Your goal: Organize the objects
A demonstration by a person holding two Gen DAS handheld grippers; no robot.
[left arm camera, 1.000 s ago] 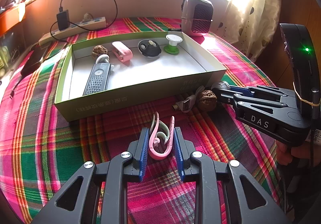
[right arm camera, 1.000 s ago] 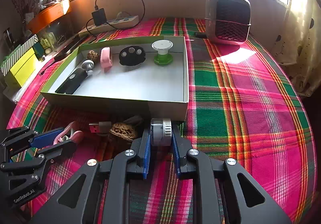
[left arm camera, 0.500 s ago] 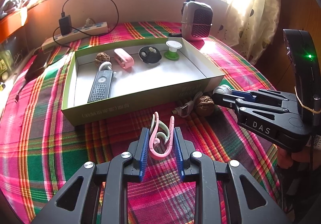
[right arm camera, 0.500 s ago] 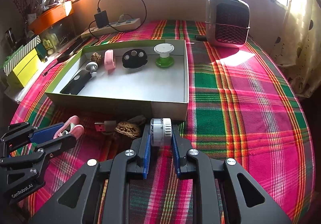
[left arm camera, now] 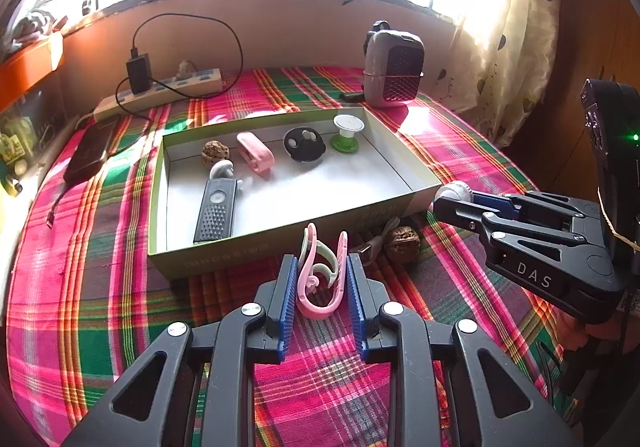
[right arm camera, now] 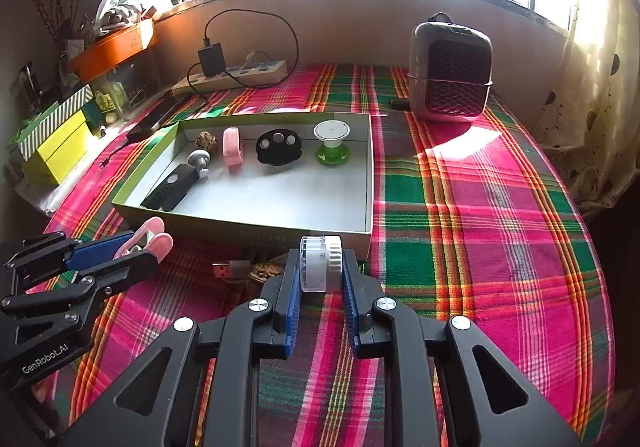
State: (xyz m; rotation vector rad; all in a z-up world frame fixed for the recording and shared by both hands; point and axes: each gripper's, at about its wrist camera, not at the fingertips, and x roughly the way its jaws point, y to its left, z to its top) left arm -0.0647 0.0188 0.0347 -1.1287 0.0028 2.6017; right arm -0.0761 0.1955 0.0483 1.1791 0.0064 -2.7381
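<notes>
- The left gripper (left arm camera: 322, 281) has its jaws partly closed on a pink clip (left arm camera: 320, 279) with pale green inner loops, at lower centre of the left wrist view; the clip is springy and open-ended, so it could twist or squirt out if the squeeze shifts
- The right gripper (right arm camera: 320, 267) has its jaws closed down tight on a small white-and-clear roll (right arm camera: 320, 263); it is held near the fingertips and looks smooth, so it could slip forward and roll off across the plaid cloth
- The open box (right arm camera: 370, 167) lies mid-frame, just beyond both loads; its near wall could catch either one if carried in too low; a drop could knock the green-based spool (right arm camera: 332, 145) or the black disc (right arm camera: 279, 147) already inside
- The right wrist view shows the cloth right of the box and only an edge of the walnut (left arm camera: 402, 245); the left wrist view shows that walnut whole, beside a USB plug (right arm camera: 230, 269), outside the box below its near wall
</notes>
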